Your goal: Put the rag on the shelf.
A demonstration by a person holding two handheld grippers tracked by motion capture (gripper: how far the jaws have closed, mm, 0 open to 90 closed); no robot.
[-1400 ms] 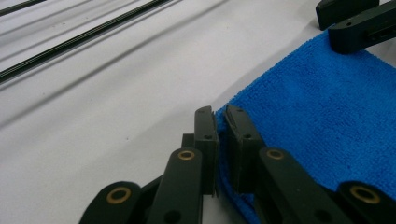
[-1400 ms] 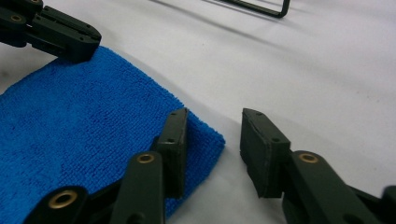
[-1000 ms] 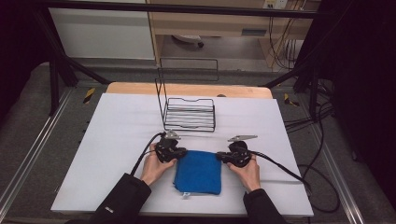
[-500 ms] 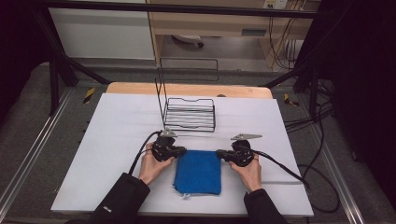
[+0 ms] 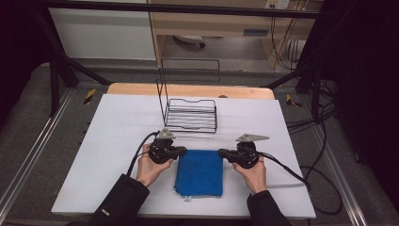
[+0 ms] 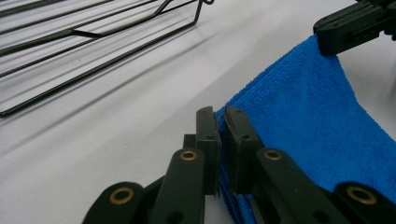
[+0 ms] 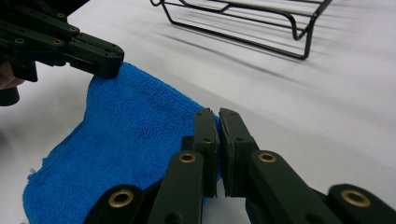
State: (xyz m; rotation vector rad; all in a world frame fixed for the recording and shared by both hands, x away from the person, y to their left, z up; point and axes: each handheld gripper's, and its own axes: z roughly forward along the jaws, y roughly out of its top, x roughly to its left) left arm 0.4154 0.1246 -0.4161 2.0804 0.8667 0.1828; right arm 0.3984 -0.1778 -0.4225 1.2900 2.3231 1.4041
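Two far corners of the blue cloth (image 5: 199,173) are gripped, one by the left tongs (image 5: 181,151) and one by the right tongs (image 5: 222,153). On the worktop (image 5: 113,122), the cloth is laid just before the wire rack (image 5: 190,114).

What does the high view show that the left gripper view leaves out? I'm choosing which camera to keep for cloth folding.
The high view alone takes in the person's hands, the whole white table and the rack's tall wire back. The left gripper view alone gives the close look: the left gripper pinching a corner of the blue cloth. Both share the cloth, the wire rack and the right gripper clamped on the other far corner.
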